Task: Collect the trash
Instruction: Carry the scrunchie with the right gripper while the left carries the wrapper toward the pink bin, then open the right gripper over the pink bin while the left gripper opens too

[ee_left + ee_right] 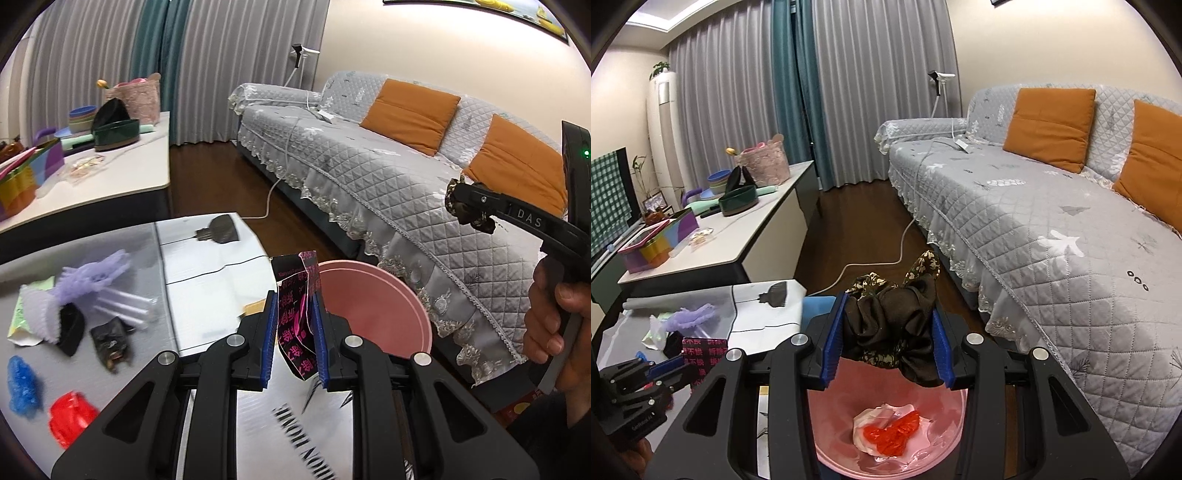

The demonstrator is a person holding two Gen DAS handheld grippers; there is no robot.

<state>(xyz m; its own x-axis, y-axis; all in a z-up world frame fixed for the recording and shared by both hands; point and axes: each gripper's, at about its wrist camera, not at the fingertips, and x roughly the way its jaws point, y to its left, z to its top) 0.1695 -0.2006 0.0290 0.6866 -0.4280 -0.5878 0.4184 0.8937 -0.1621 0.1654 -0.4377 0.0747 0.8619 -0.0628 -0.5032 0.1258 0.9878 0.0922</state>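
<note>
Grey pleated curtains (871,92) with a teal strip close off the far wall, and a long sofa (1052,229) under a quilted grey cover runs down the right side with orange cushions (1052,125) against its back. Dark wood floor lies between the sofa and a white sideboard (746,236) loaded with bowls and boxes. Nearer, the glossy grey counter (122,243) carries scattered litter: a lilac foam net (99,273), a blue scrap (22,384), a red scrap (70,417) and a dark crumpled piece (110,339).

Beside the counter's edge stands a pink bin (942,439), with white and red wrappers (890,432) already lying in its bottom.

The left claw (295,325) is clenched on a black-and-pink printed wrapper (297,295), which stands up between the blue pads, just short of the bin's near rim (369,295).

The right claw (888,347) grips a bunched dark floral cloth (894,332) that fills the gap between its pads and hangs directly above the bin's opening. A hand (554,325) holds that tool's handle.
</note>
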